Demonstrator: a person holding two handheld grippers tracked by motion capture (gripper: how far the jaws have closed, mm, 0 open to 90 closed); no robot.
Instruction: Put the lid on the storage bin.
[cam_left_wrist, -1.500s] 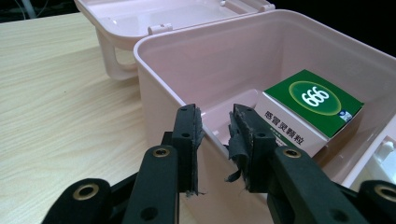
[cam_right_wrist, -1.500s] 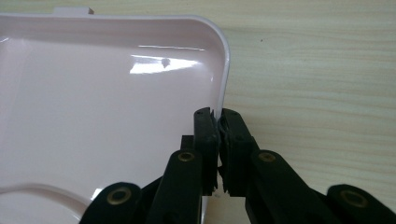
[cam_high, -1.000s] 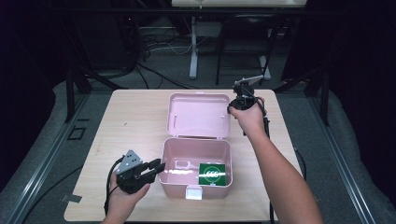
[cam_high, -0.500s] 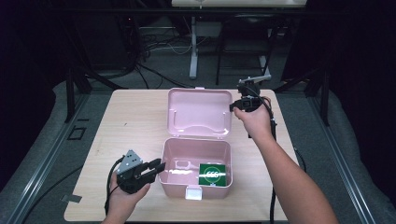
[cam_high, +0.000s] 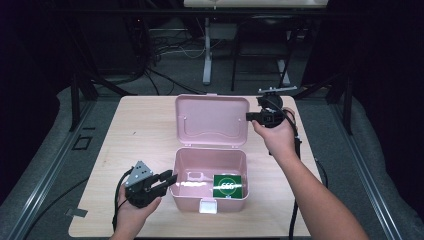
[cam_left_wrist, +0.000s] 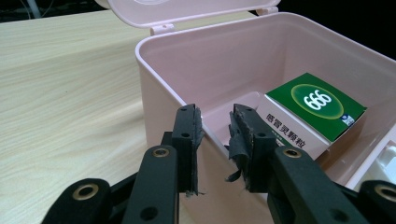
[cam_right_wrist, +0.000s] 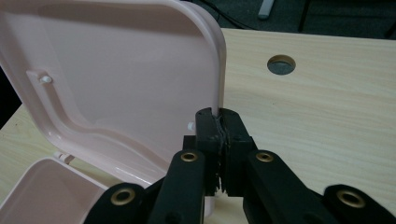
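"Gripping the pink box's lid (cam_right_wrist: 130, 84) by its right edge now, are you?"

"Yes. My right gripper (cam_right_wrist: 223, 121) has its pads pressed together on that rim, with the lid standing open behind the pink box (cam_high: 210, 175), hinged at the far wall. A second ago that hand sat a little nearer and more to the left, beside the lid; it has since slid out to the far right corner and closed on the edge."

"And the left?"

"My left gripper (cam_left_wrist: 215, 135) has not shifted. Its jaws straddle the box's left wall with a narrow gap, one pad outside, one inside. Whether they truly pinch the wall I cannot tell; there looks to be daylight either side."

"What's in the box?"

"A green medicine carton marked 666 (cam_left_wrist: 313, 112), lying flat in the right part of the base, and a paler moulded shape left of it. The latch tab (cam_high: 206, 206) hangs at the near wall. All of it sits on the wooden table (cam_high: 145, 130), towards the near middle."

"So what does the move mean?"

"My guess: with the lid in hand and the base steadied, I am set to swing it shut."
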